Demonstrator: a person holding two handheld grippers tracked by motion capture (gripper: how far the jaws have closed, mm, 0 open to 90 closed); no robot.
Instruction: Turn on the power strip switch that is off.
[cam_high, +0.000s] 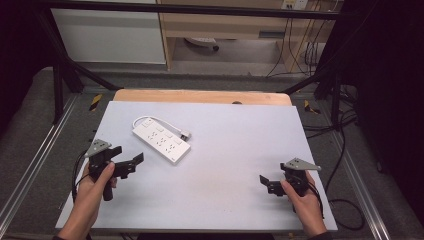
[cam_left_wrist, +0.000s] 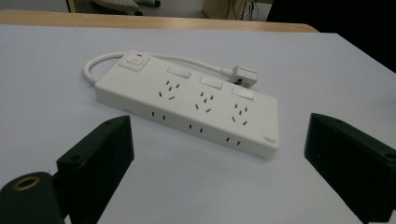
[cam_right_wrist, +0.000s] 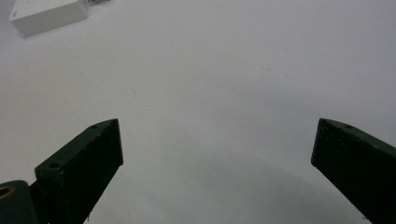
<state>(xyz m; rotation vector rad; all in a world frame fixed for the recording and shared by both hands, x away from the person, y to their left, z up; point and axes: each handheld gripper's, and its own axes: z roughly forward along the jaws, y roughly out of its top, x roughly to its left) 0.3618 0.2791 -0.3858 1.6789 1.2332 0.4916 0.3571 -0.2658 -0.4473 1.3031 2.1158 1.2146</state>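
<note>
The white power strip lies flat on the surface just ahead and to the right of my left claw, its long axis crossing in front of the spread jaws, while my right claw, also spread, is well apart from it.

Black tongs, grey tri plates, black cables, dk sleeves

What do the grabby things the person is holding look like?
Each tool, the left tool and the right tool, is black with two blocky black jaws. A grey three-cornered plate sits on top, and a dark cable trails from each. The forearms are bare.
</note>
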